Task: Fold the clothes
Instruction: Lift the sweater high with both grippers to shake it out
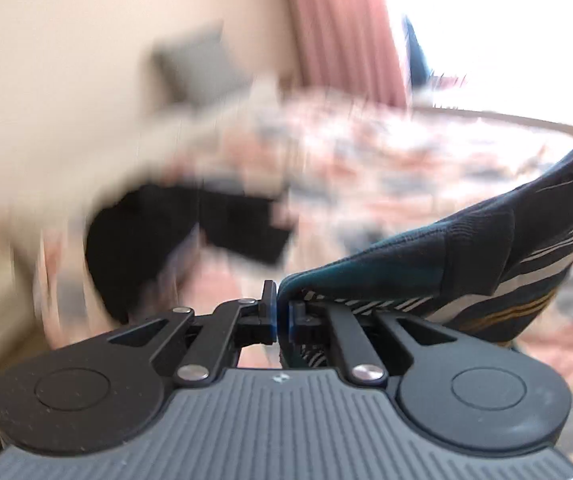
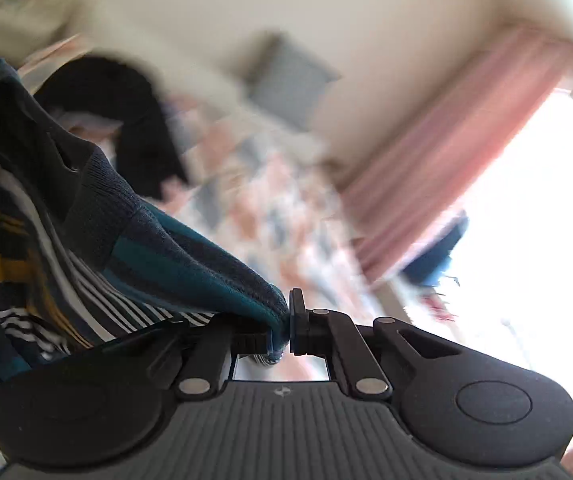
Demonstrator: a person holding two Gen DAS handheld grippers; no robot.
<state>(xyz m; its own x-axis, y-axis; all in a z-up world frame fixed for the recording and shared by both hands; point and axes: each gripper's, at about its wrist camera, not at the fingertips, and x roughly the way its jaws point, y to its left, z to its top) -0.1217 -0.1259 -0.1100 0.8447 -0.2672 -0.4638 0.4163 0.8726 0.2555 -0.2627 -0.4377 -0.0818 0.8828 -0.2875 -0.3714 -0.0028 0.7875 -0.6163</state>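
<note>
Two hand-held grippers engaged on one garment. Left hand-held gripper: jaws nearly closed, pinching an edge of the striped shirt at the right-hand pad; fabric runs from the pinch up and away to the right. Right hand-held gripper: jaws clamped on a dark ribbed edge of the same striped shirt; fabric trails off to the left and upward. Judged from the opposed pinch points: garment held by two edge points and suspended between the grippers, clear of the bed, presumably to spread it flat before a fold. Exact seams gripped: cannot tell, though the ribbed band suggests a collar or cuff.

Beyond the grippers, heavy motion blur throughout. Below and ahead: bed with a patterned cover in pink, grey and white. On the cover, toward the left: black garment, crumpled, well apart from the held shirt. Likely obstruction if the shirt is laid toward that side; clear patterned area lies nearer the window. Farther back: pale wall, grey pillow, pink curtain, bright window. Dark blue item beside the curtain, too blurred to identify.
</note>
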